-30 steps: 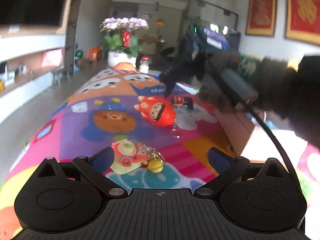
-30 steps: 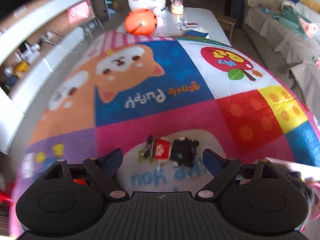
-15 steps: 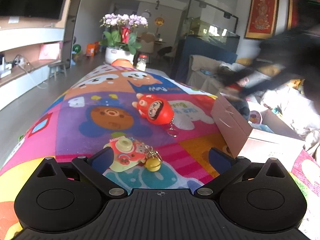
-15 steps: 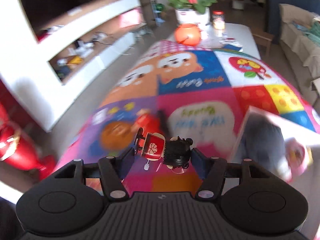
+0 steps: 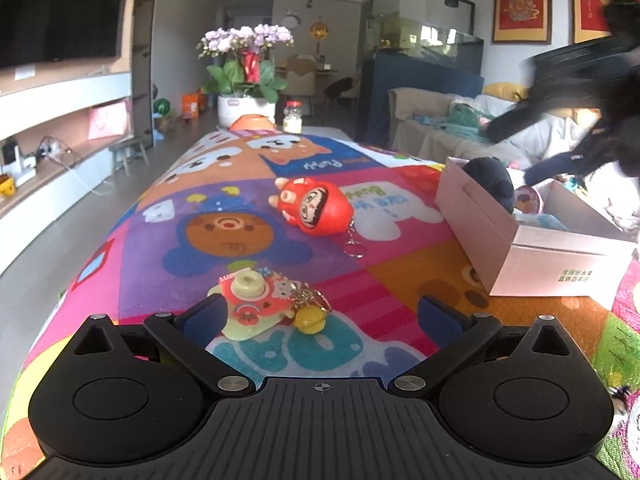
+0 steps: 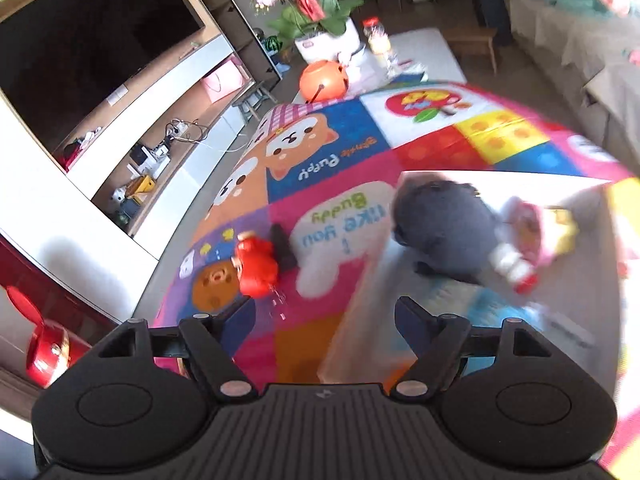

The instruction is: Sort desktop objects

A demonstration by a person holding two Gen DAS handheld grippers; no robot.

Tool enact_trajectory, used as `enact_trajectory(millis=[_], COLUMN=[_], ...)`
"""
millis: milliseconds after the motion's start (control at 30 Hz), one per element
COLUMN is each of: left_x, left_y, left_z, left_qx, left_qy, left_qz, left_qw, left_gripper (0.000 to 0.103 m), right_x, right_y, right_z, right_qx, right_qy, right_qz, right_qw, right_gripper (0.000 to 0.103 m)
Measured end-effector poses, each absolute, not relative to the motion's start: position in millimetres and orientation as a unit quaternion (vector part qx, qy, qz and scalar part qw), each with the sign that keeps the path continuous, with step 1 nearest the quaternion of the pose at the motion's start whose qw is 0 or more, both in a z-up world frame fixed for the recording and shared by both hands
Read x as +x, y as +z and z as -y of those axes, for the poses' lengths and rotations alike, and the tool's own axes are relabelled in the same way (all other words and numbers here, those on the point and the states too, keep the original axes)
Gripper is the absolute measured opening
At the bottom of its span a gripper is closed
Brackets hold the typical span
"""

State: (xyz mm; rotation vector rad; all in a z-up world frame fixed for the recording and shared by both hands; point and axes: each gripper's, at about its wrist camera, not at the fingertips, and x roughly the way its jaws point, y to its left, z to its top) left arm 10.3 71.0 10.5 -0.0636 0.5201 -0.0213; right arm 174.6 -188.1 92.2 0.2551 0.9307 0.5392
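A flat pink-and-yellow camera keychain [image 5: 256, 300] with a yellow bell lies on the colourful mat just ahead of my open left gripper [image 5: 322, 314]. A red doll keychain [image 5: 314, 206] lies further out; it also shows in the right wrist view [image 6: 256, 266]. An open pink box [image 5: 532, 256] stands at the right of the mat. My right gripper [image 6: 324, 316] is open and empty, raised over the box [image 6: 440, 280]. Inside lie a dark plush toy [image 6: 444, 232] and several small blurred toys [image 6: 520, 236].
An orange pumpkin-shaped pot [image 6: 323, 79], a potted orchid [image 5: 246, 76] and a jar [image 5: 292, 118] stand at the table's far end. A TV shelf runs along the left, a sofa [image 5: 448, 136] along the right.
My right gripper carried the small red-and-black figure keychain from the mat over to the box and opened; the figure is no longer between its fingers. My left gripper stayed in place.
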Motion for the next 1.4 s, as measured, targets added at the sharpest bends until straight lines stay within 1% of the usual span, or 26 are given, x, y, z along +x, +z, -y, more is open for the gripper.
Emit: enact_trajectory(millis=[133,233,267,333,433,500,533,600,633,667,700,733,767,800,833,900,933,967,1033,1100,1133,1200,1267,1333,1400], left_x=[10.1,11.1,11.3,10.9,10.5,11.0,11.3,11.7,11.6,11.4,11.6,11.7,11.3,10.6,10.8,9.9,9.9,10.3,10.4,9.4,8.4,6.1,4.8,4.4,1.7], left_y=[9.9,9.4,9.4,9.5,9.4,9.1,9.0,8.9,9.0,9.1,9.1,9.1,9.2,9.3,8.9,8.9,8.8,8.6,8.6,8.8,9.2,10.4,10.8,9.8,9.0], left_z=[-78.0,-80.8,-81.0,-80.8,-82.1,-83.5,-83.9,-83.6,-83.4,-83.3,-83.0,-83.1,-83.6,-84.4,-85.5,-88.1,-89.5,-90.7,-92.3,-92.6,-92.2,-91.2,-91.1,-90.1,-86.8], left_qx=[-0.052,-0.063,-0.064,-0.066,-0.071,-0.076,-0.078,-0.079,-0.079,-0.08,-0.08,-0.08,-0.08,-0.082,-0.085,-0.093,-0.098,-0.103,-0.109,-0.11,-0.109,-0.105,-0.106,-0.108,-0.102], left_qy=[-0.014,-0.02,-0.023,-0.026,-0.029,-0.028,-0.028,-0.027,-0.028,-0.029,-0.03,-0.031,-0.03,-0.029,-0.028,-0.026,-0.026,-0.027,-0.03,-0.032,-0.032,-0.035,-0.044,-0.067,-0.096], left_qz=[-0.255,-0.258,-0.259,-0.259,-0.258,-0.259,-0.259,-0.26,-0.26,-0.259,-0.259,-0.26,-0.258,-0.256,-0.254,-0.252,-0.252,-0.253,-0.253,-0.25,-0.248,-0.244,-0.247,-0.264,-0.28], left_qw=[0.965,0.964,0.964,0.963,0.963,0.963,0.962,0.962,0.962,0.962,0.962,0.962,0.962,0.963,0.963,0.963,0.962,0.962,0.961,0.961,0.962,0.963,0.962,0.956,0.95], left_gripper=[0.103,0.103,0.103,0.103,0.103,0.103,0.103,0.103,0.103,0.103,0.103,0.103,0.103,0.103,0.103,0.103,0.103,0.103,0.103,0.103,0.103,0.103,0.103,0.103,0.103], right_x=[212.0,235.6,239.7,244.6,247.6,245.1,238.9,219.9,214.2,214.9,220.3,228.5,237.3,244.4,249.5,256.9,262.3,269.6,280.9,283.7,281.0,274.6,268.9,263.1,251.8], right_y=[64.6,50.3,49.2,47.3,44.4,49.1,58.0,80.2,89.4,96.1,98.6,96.4,90.2,82.4,74.1,57.6,50.3,43.0,33.0,26.9,25.3,24.1,25.8,31.5,36.3], right_z=[151.4,136.3,130.1,114.1,86.1,69.5,62.2,47.4,41.2,35.7,29.7,21.1,9.5,-2.8,-14.0,-30.9,-35.2,-38.0,-38.7,-40.0,-41.6,-41.0,-36.5,-29.2,-23.2], right_qx=[0.07,0.072,0.068,0.047,0.013,-0.001,-0.02,-0.068,-0.079,-0.07,-0.048,-0.03,-0.027,-0.039,-0.057,-0.101,-0.113,-0.112,-0.087,-0.077,-0.085,-0.098,-0.102,-0.081,-0.068], right_qy=[0.207,0.201,0.204,0.196,0.239,0.259,0.257,0.26,0.273,0.294,0.314,0.328,0.336,0.336,0.321,0.284,0.274,0.268,0.274,0.282,0.278,0.268,0.268,0.288,0.307], right_qz=[-0.445,-0.454,-0.452,-0.448,-0.443,-0.444,-0.424,-0.352,-0.335,-0.342,-0.369,-0.404,-0.439,-0.459,-0.462,-0.458,-0.462,-0.476,-0.51,-0.523,-0.518,-0.508,-0.503,-0.508,-0.512], right_qw=[0.869,0.865,0.866,0.871,0.864,0.858,0.868,0.897,0.898,0.89,0.874,0.853,0.833,0.822,0.825,0.836,0.836,0.83,0.81,0.8,0.804,0.812,0.815,0.808,0.799], right_gripper=[0.079,0.079,0.086,0.089,0.089,0.084,0.081,0.081,0.081,0.081,0.082,0.086,0.088,0.088,0.089,0.093,0.097,0.099,0.099,0.099,0.096,0.087,0.069,0.064,0.042])
